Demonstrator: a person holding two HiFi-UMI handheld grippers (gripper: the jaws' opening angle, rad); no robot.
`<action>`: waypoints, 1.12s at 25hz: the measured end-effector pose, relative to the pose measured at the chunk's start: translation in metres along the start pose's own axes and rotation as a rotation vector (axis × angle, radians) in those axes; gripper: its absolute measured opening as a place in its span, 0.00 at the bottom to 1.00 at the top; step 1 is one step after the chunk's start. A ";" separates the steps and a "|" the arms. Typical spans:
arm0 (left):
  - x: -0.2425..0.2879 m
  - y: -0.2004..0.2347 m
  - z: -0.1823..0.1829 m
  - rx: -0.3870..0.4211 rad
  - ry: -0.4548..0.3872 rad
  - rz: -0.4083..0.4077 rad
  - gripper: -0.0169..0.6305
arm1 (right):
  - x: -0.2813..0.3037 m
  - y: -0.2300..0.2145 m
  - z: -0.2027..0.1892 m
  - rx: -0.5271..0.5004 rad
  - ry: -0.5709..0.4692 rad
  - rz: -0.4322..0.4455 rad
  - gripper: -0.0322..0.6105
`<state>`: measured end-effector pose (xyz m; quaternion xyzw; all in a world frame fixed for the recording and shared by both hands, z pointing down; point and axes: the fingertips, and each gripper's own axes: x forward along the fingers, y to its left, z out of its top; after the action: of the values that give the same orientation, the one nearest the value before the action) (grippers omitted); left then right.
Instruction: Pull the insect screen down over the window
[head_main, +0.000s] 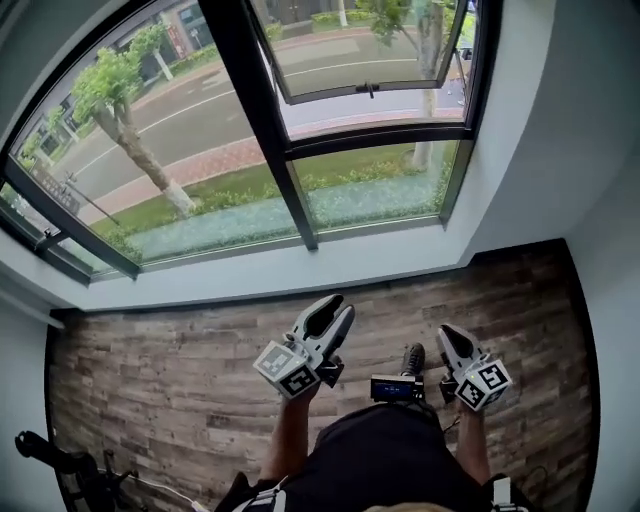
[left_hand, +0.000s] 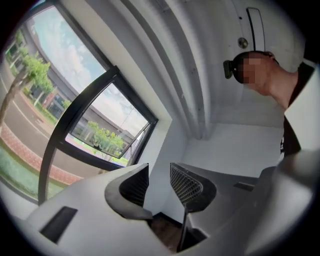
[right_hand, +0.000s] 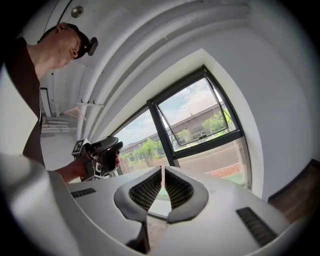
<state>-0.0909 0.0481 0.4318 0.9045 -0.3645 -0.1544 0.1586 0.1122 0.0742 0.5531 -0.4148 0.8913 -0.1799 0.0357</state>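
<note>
Our left gripper (head_main: 325, 312), jaws apart and empty, and right gripper (head_main: 447, 336), jaws closed on nothing, hang low over the floor (head_main: 170, 360). The window (head_main: 268, 130) lies ahead and above. No insect screen shows; we judge it sits rolled at the top, with the left nearer.

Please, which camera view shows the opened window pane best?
The head view: the opened pane is large and sharp there, with its handle on the lower bar, though its top is cut off. The right gripper view shows the pane whole but smaller; the left gripper view shows it small and slanted.
</note>
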 end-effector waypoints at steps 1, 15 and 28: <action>0.011 0.006 0.003 0.037 0.006 0.017 0.23 | 0.013 -0.010 0.008 -0.008 0.004 0.019 0.06; 0.182 0.049 0.070 0.418 -0.081 0.165 0.05 | 0.118 -0.153 0.166 -0.234 -0.038 0.210 0.06; 0.289 0.147 0.182 0.601 -0.241 0.088 0.04 | 0.229 -0.208 0.237 -0.557 -0.011 0.093 0.06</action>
<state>-0.0543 -0.2894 0.2792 0.8694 -0.4488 -0.1388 -0.1531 0.1638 -0.2902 0.4245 -0.3684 0.9242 0.0760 -0.0665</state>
